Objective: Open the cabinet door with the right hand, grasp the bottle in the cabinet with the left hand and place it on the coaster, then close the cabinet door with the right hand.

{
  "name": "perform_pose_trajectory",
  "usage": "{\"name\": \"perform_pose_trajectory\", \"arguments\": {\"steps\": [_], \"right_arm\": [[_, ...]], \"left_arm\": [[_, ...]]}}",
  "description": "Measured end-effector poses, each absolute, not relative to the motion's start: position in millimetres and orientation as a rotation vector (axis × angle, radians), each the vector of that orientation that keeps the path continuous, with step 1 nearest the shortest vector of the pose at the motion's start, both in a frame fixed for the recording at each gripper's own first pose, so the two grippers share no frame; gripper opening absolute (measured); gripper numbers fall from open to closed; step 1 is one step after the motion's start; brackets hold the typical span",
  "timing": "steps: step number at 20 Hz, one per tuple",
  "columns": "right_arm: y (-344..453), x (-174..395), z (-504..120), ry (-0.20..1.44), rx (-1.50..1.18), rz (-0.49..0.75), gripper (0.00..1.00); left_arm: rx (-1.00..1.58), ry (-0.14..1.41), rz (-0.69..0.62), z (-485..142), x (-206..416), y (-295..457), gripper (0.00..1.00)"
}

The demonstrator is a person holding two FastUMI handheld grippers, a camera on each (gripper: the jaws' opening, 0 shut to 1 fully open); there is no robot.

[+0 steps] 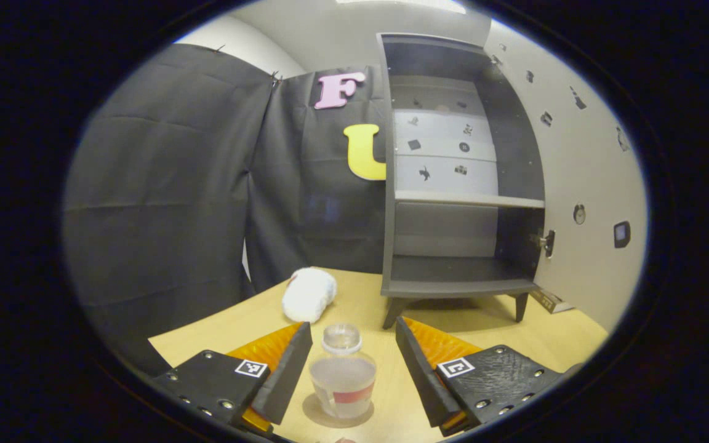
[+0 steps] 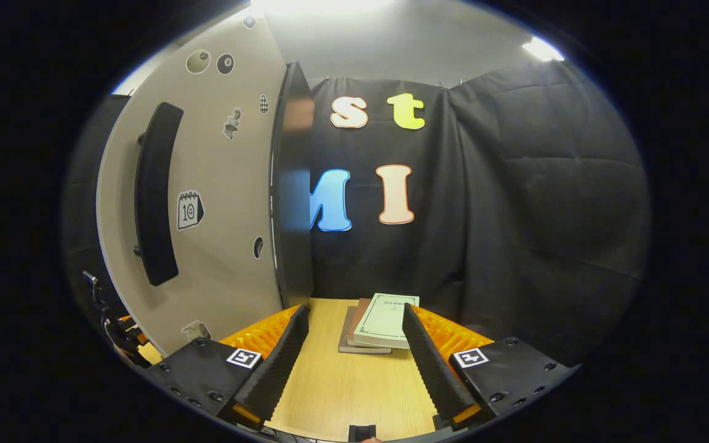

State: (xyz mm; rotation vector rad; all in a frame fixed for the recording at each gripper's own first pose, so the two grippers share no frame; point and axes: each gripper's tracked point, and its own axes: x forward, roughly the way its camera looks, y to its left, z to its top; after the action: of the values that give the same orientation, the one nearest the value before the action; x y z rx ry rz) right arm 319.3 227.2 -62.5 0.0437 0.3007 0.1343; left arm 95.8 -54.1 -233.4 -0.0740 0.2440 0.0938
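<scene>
A: How is the left gripper [image 1: 351, 363]?
B: Its two fingers are wide apart, one on each side of the bottle [image 1: 343, 376], not touching it.
A: And the right gripper [image 2: 351, 363]?
B: Wide apart too, holding nothing.

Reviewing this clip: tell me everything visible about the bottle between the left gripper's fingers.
The bottle is small, clear and plastic-looking, with a wide transparent cap, a pale label and a red band low on its side. It stands upright on a round coaster on the wooden table, in front of the open cabinet. The left gripper is open around it, fingers apart from its sides.
</scene>
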Motion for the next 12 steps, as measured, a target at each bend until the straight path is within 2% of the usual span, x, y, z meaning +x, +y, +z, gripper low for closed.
{"name": "perform_pose_trajectory", "arguments": {"steps": [2,3,4,5,12], "right_arm": [[232,323,-57,0.286,0.077,0.165,0.94],[234,326,-55,0.28,0.095,0.181,1.0],[237,328,-52,0.276,0.113,0.196,0.97],[240,332,-50,0.271,0.132,0.213,0.97],[268,346,-36,0.244,0.19,0.292,0.98]], "left_arm": [[-0.063,0.217,0.096,-200,94,-55,0.83],[-0.059,0.209,0.099,-186,93,-54,0.83],[-0.055,0.204,0.108,-171,91,-53,0.82],[-0.05,0.201,0.112,-156,89,-51,0.84],[-0.06,0.119,0.111,-74,79,-40,0.83]]}}
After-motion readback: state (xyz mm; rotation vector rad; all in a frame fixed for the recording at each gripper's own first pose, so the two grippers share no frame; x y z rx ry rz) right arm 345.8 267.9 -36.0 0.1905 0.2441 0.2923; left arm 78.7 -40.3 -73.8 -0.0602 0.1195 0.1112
